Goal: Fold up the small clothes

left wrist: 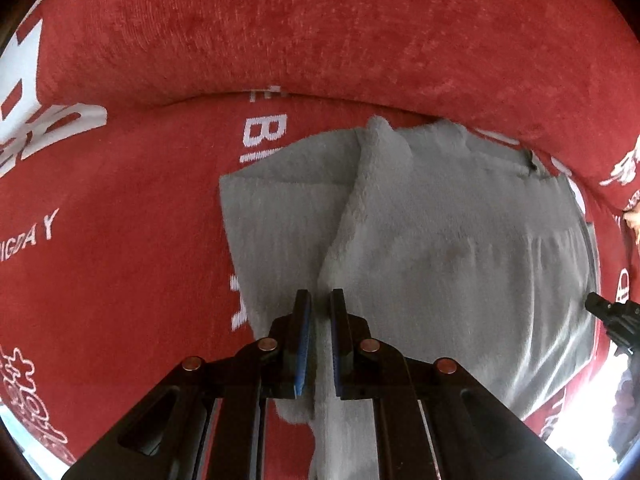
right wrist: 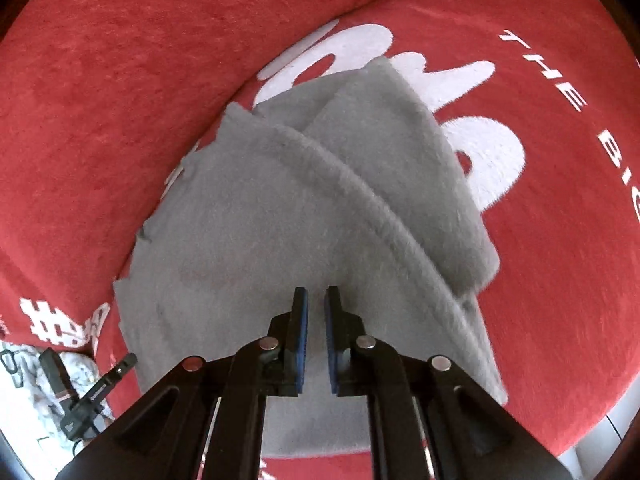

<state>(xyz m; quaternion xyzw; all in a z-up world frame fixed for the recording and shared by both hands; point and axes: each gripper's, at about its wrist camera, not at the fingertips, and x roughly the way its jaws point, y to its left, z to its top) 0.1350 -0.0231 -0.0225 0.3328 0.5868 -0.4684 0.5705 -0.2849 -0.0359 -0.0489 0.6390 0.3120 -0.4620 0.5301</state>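
A red plush blanket (left wrist: 320, 40) with white lettering fills both views, lying under and all around each gripper. On it, directly below and ahead of both grippers, lies a grey fleece garment (left wrist: 440, 220), partly folded, with one flap laid over the rest along a raised fold line.

The left gripper (left wrist: 320, 300) points steeply down, its jaws drawn together and clamped on a strip of the garment's edge, which runs up between the blue pads and hangs on toward the camera. The bulk of the cloth spreads ahead and to this gripper's right.

The right gripper (right wrist: 316, 296) points down over the same garment (right wrist: 260, 220), jaws nearly closed with a narrow gap; whether they pinch cloth cannot be told. The folded flap lies ahead and to its right
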